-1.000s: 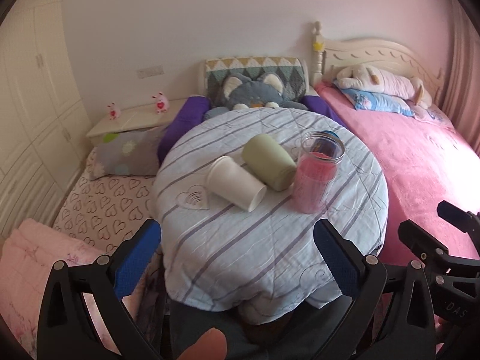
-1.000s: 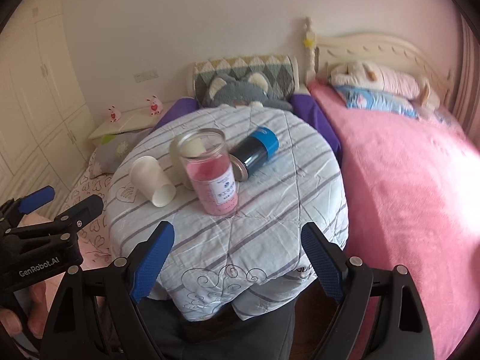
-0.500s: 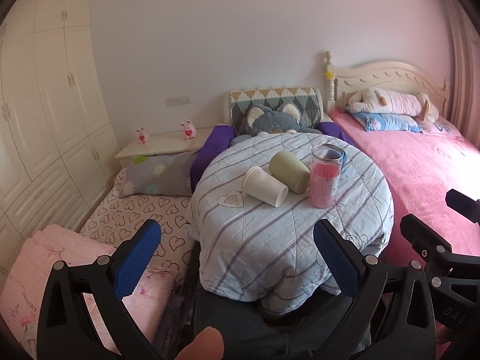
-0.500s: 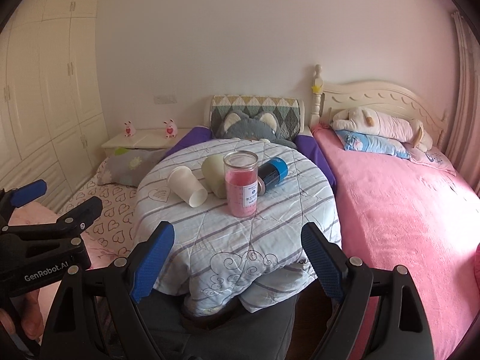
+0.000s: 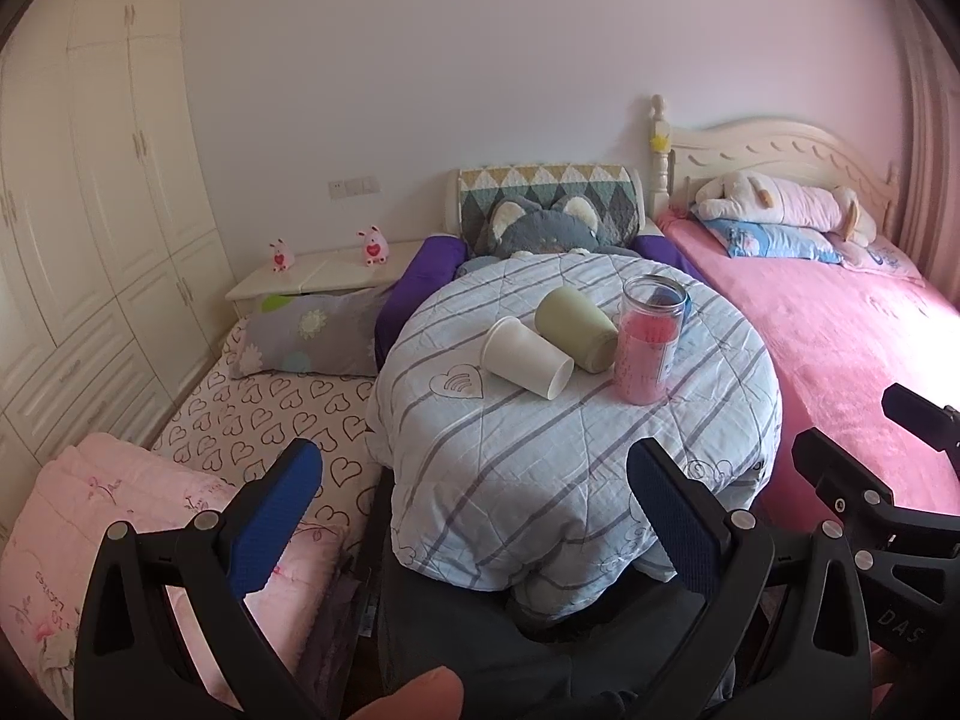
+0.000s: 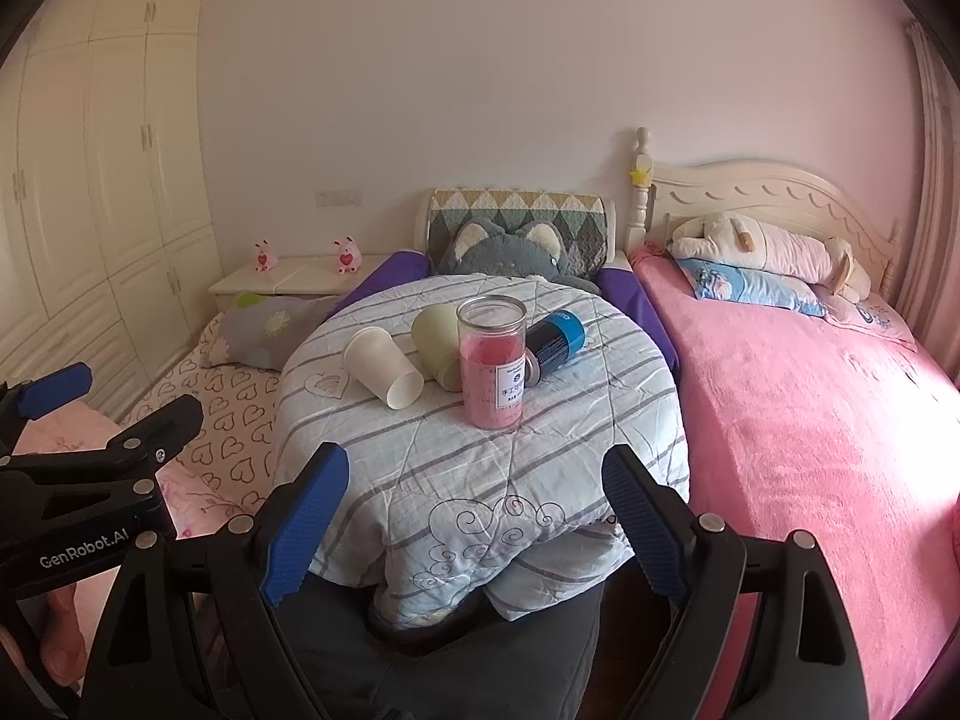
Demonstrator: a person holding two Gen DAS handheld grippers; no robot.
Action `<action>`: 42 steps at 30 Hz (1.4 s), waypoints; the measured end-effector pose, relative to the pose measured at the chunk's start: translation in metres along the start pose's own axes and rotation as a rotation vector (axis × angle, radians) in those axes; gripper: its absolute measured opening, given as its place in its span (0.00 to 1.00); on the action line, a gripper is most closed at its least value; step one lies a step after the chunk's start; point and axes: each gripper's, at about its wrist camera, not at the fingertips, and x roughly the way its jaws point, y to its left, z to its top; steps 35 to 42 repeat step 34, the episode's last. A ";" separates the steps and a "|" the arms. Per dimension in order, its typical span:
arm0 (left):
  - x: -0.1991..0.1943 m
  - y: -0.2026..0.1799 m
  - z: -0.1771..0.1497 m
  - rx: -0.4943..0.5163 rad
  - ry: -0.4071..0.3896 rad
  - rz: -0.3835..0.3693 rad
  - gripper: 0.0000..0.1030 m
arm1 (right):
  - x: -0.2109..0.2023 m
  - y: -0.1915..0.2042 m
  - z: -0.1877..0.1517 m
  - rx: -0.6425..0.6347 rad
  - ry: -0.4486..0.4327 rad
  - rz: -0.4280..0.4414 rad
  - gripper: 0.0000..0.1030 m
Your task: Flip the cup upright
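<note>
A white paper cup (image 5: pixel 527 356) lies on its side near the middle of a round table under a striped quilt (image 5: pixel 540 468), touching a tipped green cup (image 5: pixel 576 329). Left gripper (image 5: pixel 474 510) and right gripper (image 6: pixel 474 516) hover wide open, empty, short of the table's near edge

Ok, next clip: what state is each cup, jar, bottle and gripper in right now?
White cup: on its side, mouth toward the camera.
Green cup: on its side, beside the white cup.
Glass jar: upright, lidless, part-filled with pink.
Blue bottle: lying down behind the jar.
Left gripper: open, empty.
Right gripper: open, empty.
</note>
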 end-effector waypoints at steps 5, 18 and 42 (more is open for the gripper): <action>0.000 -0.002 -0.001 0.004 0.003 -0.010 1.00 | 0.003 0.001 -0.001 -0.003 0.010 0.003 0.85; 0.001 -0.005 -0.003 0.011 0.010 -0.024 1.00 | 0.006 -0.002 -0.003 0.005 0.018 -0.002 0.85; 0.004 -0.006 -0.004 0.003 0.017 -0.040 1.00 | 0.007 -0.003 -0.003 0.004 0.023 -0.007 0.85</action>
